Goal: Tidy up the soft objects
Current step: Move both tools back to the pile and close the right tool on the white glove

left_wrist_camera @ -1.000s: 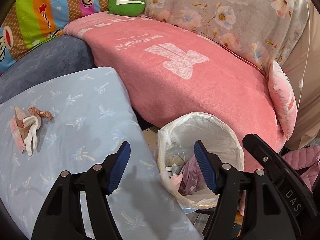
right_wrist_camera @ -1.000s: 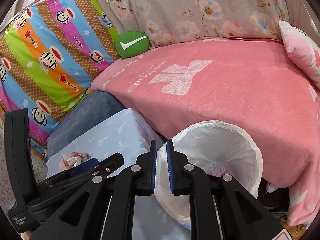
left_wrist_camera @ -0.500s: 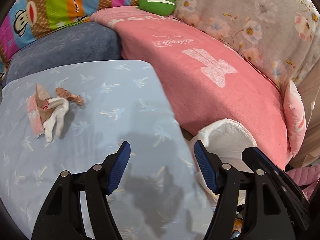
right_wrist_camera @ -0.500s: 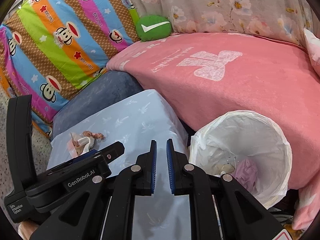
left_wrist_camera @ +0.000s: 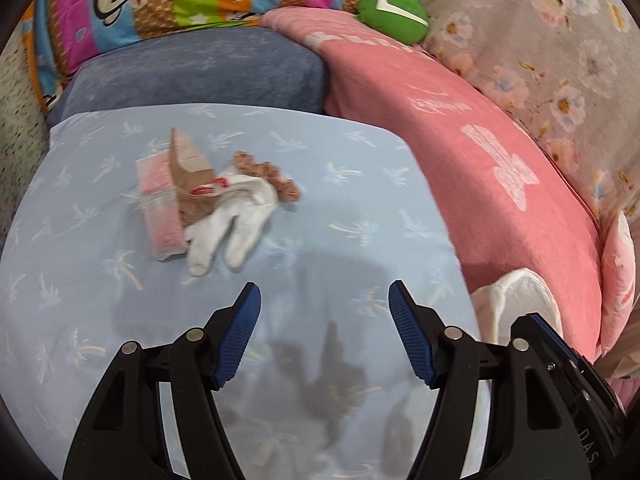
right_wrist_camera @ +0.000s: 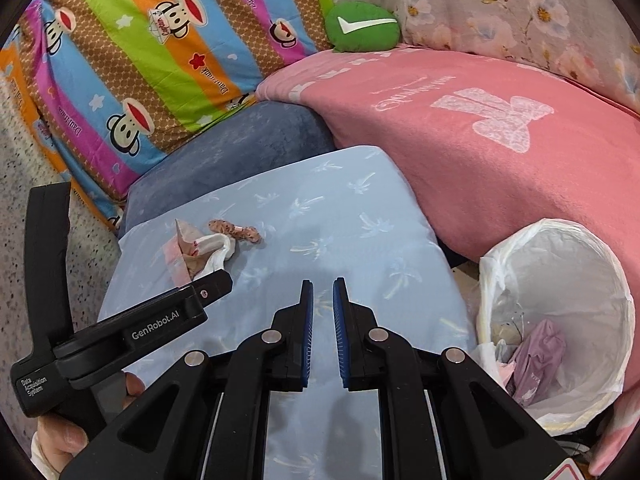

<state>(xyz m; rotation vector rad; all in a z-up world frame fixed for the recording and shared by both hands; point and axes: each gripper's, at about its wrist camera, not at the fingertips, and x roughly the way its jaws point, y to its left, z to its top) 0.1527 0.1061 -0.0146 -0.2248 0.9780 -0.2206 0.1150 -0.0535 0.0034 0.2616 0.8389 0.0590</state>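
A small heap of soft items lies on the light blue cushion (left_wrist_camera: 320, 208): white socks (left_wrist_camera: 236, 216), a tan sock (left_wrist_camera: 192, 176), a pink folded cloth (left_wrist_camera: 160, 200) and a brown scrunchie (left_wrist_camera: 268, 174). My left gripper (left_wrist_camera: 325, 308) hangs open just short of the heap, nothing between its blue pads. In the right wrist view the same heap (right_wrist_camera: 208, 252) lies beyond the left gripper's body (right_wrist_camera: 160, 320). My right gripper (right_wrist_camera: 320, 304) is shut with a thin gap, empty, over the cushion (right_wrist_camera: 360, 232).
A white-lined bin (right_wrist_camera: 560, 320) with a purple cloth (right_wrist_camera: 536, 356) inside stands right of the cushion. Behind are a pink blanket (left_wrist_camera: 460, 132), a grey-blue cushion (left_wrist_camera: 200, 72), a striped monkey-print pillow (right_wrist_camera: 140, 60) and a green pillow (left_wrist_camera: 392, 6). A hand (right_wrist_camera: 60, 436) holds the left gripper.
Both views have swung left, away from the bin and toward the heap. The sock heap now sits nearer the left gripper's open fingers. Neither gripper changed its state.
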